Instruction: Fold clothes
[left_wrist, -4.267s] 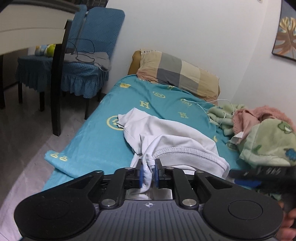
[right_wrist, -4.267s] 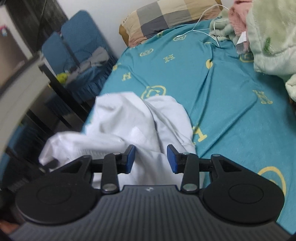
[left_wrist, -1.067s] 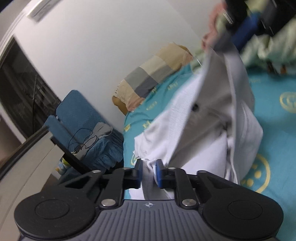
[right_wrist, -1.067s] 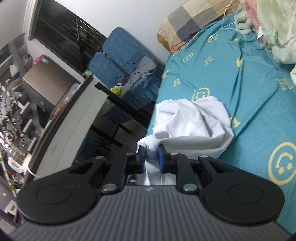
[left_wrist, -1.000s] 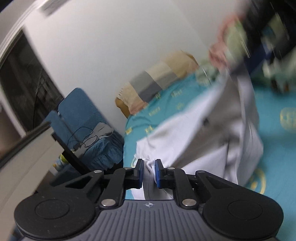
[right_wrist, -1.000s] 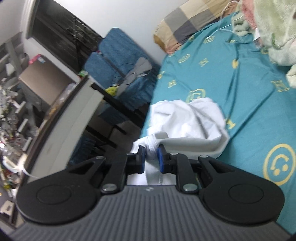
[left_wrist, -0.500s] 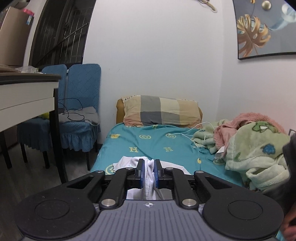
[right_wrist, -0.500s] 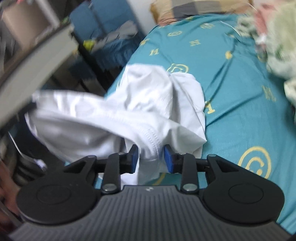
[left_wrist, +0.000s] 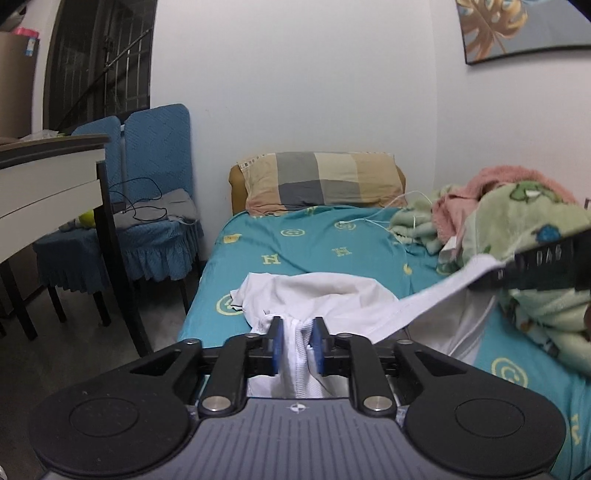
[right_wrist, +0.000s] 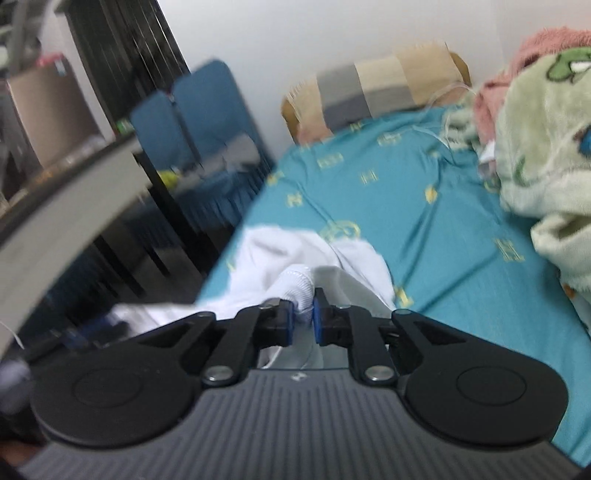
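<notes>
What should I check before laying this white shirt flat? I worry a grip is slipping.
1. Left tongs on the white shirt: not ok; jaws are opening, ribbed hem sits loose between them.
2. Right tongs on cloth: ok; closing on a bunched white fold.
3. Shirt spread out: not ok; crumpled heap on the teal bedsheet.
4. Bare sheet ahead of the shirt: ok.
5. Green blanket apart from the shirt: cannot tell; a lifted edge crosses before it.
</notes>
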